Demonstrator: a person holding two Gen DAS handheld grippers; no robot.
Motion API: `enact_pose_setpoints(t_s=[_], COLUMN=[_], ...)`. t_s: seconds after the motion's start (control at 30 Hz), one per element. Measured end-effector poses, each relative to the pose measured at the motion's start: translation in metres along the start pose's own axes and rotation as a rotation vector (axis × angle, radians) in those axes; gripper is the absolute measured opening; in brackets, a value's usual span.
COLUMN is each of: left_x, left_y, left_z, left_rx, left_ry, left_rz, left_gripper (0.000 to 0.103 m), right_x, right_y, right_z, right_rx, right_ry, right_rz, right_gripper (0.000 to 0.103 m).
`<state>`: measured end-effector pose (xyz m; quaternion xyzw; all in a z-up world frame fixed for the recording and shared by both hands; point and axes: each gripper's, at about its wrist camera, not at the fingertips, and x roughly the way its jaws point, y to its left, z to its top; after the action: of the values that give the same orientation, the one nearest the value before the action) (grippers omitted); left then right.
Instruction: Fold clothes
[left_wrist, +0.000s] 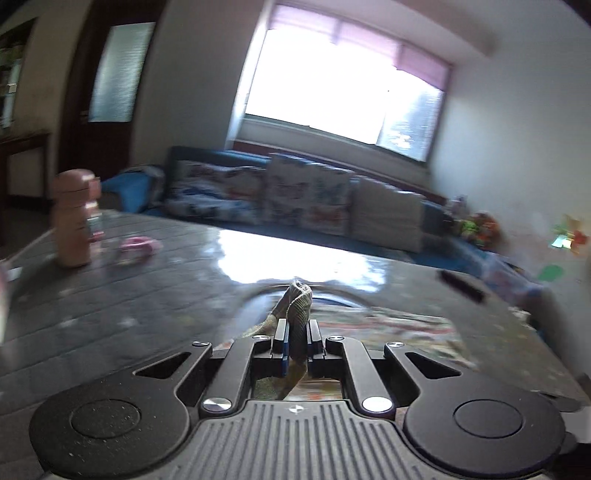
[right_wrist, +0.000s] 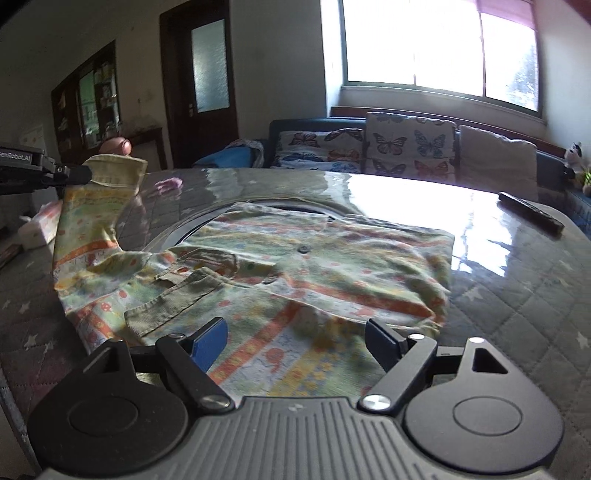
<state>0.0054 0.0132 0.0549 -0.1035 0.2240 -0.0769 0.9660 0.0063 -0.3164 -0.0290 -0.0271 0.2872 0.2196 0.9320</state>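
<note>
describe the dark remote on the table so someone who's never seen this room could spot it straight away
Start at the big table with the quilted star cover, in front of the butterfly-cushion sofa. The remote control lies near the far right edge, apart from the patterned shirt. It is the only slim black bar there.

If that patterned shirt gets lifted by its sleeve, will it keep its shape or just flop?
Probably flop: the sleeve pinched in the left gripper already hangs limp and creased below its cuff. The shirt looks thin and light, wrinkling where it lies. The glossy table may let it slide when dragged.
</note>
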Motion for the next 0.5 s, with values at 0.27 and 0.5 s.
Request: enact_pose_setpoints(t_s=[0.27,0.5], left_x=[0.032,0.051], left_y=[-0.093,-0.109], left_z=[-0.021,-0.051], left_rx=[0.125,0.241], left_ry=[0.107,0.222], left_rz=[-0.271,-0.308], left_gripper=[0.009,0.024], right_x=[-0.023,-0.037], right_y=[-0.038,-0.062], right_z=[-0.011,-0.012], right_rx=[0.108,0.180], right_ry=[-0.044,-0.074], right_rz=[-0.059,-0.114], right_gripper=[0.079,0.074])
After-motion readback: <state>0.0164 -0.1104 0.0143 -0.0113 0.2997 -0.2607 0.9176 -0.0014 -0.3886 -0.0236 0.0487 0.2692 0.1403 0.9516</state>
